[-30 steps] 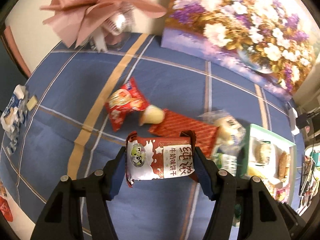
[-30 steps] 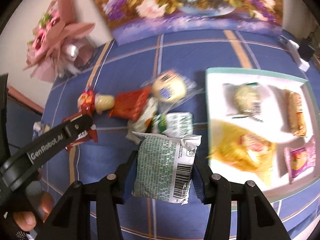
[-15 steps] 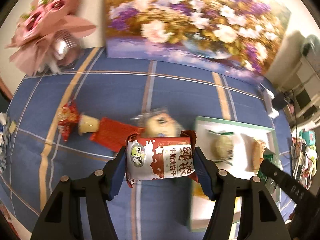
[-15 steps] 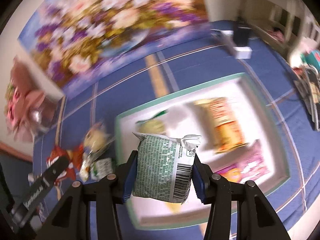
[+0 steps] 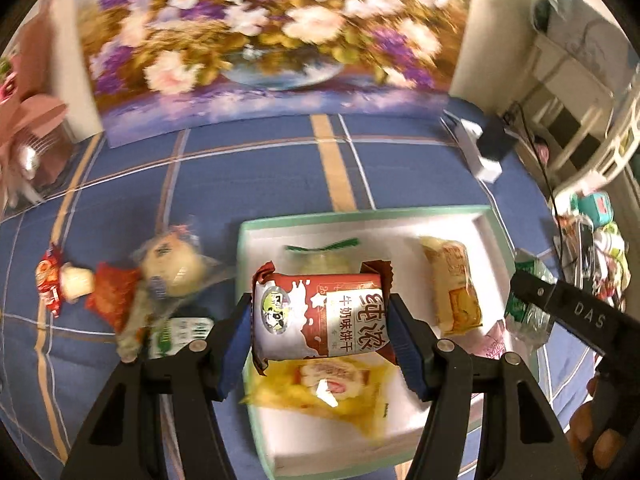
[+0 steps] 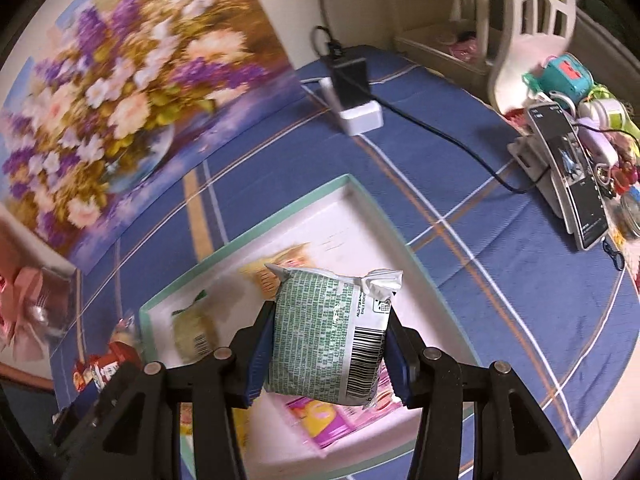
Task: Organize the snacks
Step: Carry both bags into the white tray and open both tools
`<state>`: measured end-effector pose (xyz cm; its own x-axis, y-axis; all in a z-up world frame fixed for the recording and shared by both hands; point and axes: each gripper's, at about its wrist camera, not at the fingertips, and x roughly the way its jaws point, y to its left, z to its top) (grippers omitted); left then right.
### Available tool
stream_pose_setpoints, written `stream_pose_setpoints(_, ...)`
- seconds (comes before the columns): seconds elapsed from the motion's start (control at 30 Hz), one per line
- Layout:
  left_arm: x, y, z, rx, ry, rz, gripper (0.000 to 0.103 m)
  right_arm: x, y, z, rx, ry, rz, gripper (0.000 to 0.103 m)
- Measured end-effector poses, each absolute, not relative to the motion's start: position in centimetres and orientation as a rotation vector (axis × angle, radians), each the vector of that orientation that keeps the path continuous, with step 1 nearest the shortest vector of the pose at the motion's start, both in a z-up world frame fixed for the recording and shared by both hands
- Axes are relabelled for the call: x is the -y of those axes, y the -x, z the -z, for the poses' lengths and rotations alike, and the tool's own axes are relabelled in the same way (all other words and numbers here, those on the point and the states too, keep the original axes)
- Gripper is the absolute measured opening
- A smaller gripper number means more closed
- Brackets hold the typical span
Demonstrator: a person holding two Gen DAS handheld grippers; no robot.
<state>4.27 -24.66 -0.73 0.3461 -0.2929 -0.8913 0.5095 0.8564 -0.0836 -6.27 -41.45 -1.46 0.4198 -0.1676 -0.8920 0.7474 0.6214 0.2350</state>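
Observation:
My left gripper (image 5: 322, 324) is shut on a red and white milk biscuit pack (image 5: 324, 318) and holds it above the green-rimmed white tray (image 5: 360, 214). My right gripper (image 6: 328, 350) is shut on a green and white snack bag (image 6: 330, 336), held above the same tray (image 6: 248, 236). In the tray lie a yellow packet (image 5: 332, 394), an orange pastry packet (image 5: 454, 284), a pale green-topped packet (image 5: 320, 258) and a pink packet (image 6: 320, 420). The right gripper (image 5: 532, 312) with its bag also shows at the right of the left wrist view.
Several loose snacks lie left of the tray on the blue checked cloth: a round bun bag (image 5: 172, 268), red packets (image 5: 114, 294), a green and white pack (image 5: 180, 332). A flower painting (image 5: 260, 40) stands behind. A power strip (image 6: 354, 110), a phone stand (image 6: 568, 168) and toys are right.
Both grippers have swung right with their packs, from over the loose snack pile to above the tray. The right gripper now looks at the tray's far right corner.

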Motion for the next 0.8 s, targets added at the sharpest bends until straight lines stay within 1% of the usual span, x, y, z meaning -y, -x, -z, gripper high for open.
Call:
stream_pose_setpoints(0.47, 27.9, -4.3, 3.7, -1.104, -0.28, 0.543, 0.066, 43.5, 5.1, 5.7, -1.017, -0.645, 0.636, 0.052)
stream_pose_setpoints(0.8, 28.5, -4.3, 4.0, -1.108, -0.288, 0.547, 0.068, 43.3, 4.6, 6.3, -1.051, -0.608, 0.646, 0.052)
